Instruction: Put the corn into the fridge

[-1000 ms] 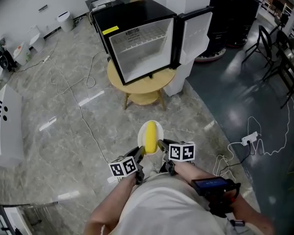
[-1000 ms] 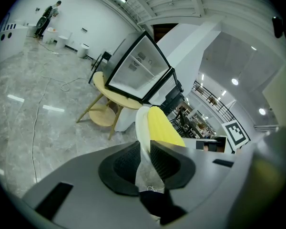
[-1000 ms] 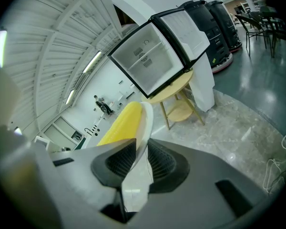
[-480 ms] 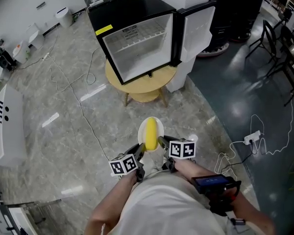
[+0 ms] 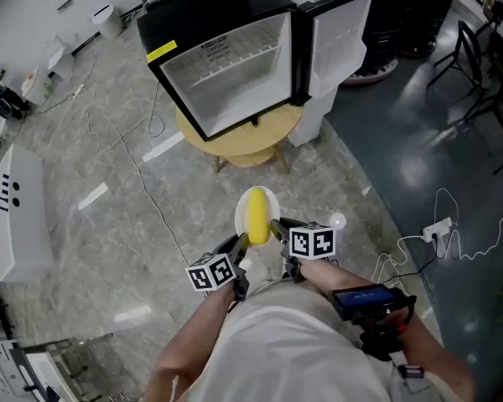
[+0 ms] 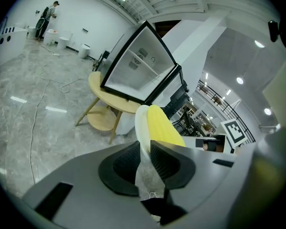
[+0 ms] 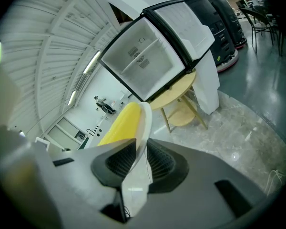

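Note:
A yellow corn cob (image 5: pixel 256 214) lies on a small white plate (image 5: pixel 271 202), carried above the floor in front of me. My left gripper (image 5: pixel 241 243) is shut on the plate's left rim and my right gripper (image 5: pixel 277 227) on its right rim. In the left gripper view the jaws (image 6: pixel 145 151) pinch the plate edge (image 6: pixel 142 128), with the corn (image 6: pixel 162 128) just beyond. In the right gripper view the jaws (image 7: pixel 140 151) clamp the rim (image 7: pixel 144 128) beside the corn (image 7: pixel 121 123). Ahead, the black mini fridge (image 5: pixel 235 65) stands on a round wooden table (image 5: pixel 243 145), its door (image 5: pixel 339 40) swung open and its white inside bare.
Cables trail over the marble floor at the left (image 5: pixel 142 191), and a power strip (image 5: pixel 436 229) lies at the right. A white box (image 5: pixel 318 124) stands beside the table. Chairs (image 5: pixel 486 65) and a dark machine (image 5: pixel 402 15) are at the back right, a white cabinet (image 5: pixel 12 216) at the left.
Both grippers have carried the plate with the corn forward towards the fridge, which now looks nearer and larger. The grip on the plate is unchanged.

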`<state>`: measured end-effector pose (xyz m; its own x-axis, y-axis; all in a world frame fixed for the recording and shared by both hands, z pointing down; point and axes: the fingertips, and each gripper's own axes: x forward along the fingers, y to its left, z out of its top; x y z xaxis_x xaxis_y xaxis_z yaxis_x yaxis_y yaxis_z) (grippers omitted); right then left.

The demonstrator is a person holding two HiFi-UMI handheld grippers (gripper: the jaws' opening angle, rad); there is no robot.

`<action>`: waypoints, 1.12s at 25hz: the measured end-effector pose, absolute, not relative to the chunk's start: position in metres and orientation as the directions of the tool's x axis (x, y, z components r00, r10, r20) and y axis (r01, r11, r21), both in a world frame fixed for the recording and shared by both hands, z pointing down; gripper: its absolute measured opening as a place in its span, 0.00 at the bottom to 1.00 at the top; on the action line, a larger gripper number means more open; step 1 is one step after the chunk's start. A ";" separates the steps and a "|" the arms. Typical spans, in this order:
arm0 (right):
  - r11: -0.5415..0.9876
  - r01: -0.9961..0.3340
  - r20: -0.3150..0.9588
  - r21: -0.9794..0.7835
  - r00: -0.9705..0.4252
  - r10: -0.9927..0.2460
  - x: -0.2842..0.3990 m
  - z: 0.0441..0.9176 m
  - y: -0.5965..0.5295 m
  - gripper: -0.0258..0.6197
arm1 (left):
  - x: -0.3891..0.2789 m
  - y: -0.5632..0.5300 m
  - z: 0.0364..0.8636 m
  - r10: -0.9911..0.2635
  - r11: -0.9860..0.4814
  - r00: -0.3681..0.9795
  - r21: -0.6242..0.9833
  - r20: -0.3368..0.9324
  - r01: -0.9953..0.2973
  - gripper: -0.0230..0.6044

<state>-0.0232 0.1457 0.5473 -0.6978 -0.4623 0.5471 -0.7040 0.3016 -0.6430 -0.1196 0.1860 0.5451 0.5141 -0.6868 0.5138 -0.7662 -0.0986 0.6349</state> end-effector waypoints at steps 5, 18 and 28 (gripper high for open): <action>0.323 -0.697 0.546 -0.640 -0.708 -0.447 -0.021 0.547 0.124 0.14 | -0.117 0.167 0.545 -0.700 -0.069 0.492 0.637 0.517 -0.768 0.15; 0.359 -0.662 0.524 -0.658 -0.745 -0.413 -0.009 0.542 0.073 0.14 | -0.101 0.123 0.539 -0.742 -0.032 0.447 0.640 0.499 -0.768 0.15; 0.353 -0.649 0.516 -0.675 -0.756 -0.402 -0.008 0.544 0.059 0.14 | -0.100 0.107 0.540 -0.741 -0.025 0.439 0.634 0.508 -0.773 0.15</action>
<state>-0.0081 0.0590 0.5444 -0.7560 -0.4022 0.5165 -0.6485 0.3527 -0.6745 -0.1005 0.1068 0.5400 0.4393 -0.7412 0.5075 -0.7733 -0.0245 0.6336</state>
